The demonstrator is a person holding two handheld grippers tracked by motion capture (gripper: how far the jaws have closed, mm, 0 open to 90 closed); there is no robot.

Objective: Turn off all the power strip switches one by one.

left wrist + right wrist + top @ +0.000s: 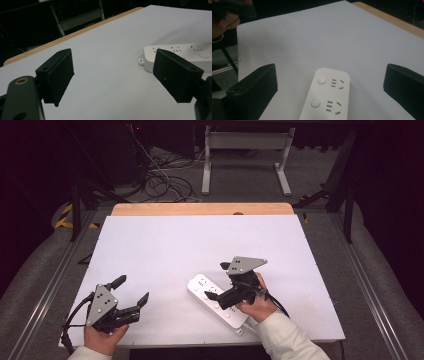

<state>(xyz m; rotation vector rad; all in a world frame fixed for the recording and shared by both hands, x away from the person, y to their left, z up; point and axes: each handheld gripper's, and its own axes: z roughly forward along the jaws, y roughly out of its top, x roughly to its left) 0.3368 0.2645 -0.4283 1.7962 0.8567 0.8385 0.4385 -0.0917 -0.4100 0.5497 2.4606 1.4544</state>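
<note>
R tool [217, 281] wide, over power strip [218, 302] | L tool [132, 290] wide, apart, holding nothing | white table [165, 245]

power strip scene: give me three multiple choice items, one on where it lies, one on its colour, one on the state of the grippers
1. Where does the power strip lie on the white table?
A. at the far edge by the wooden strip
B. near the front edge, under the right gripper
C. at the left gripper

2. What colour is the power strip?
A. black
B. orange
C. white

3. How do the two grippers stand?
A. both open, holding nothing
B. right shut on the power strip
C. both shut

Answers:
1 B, since the high view shows it near the front edge below the right gripper.
2 C, since its body is white in the right gripper view.
3 A, since each gripper view shows its jaws wide apart with nothing between the pads.
</note>
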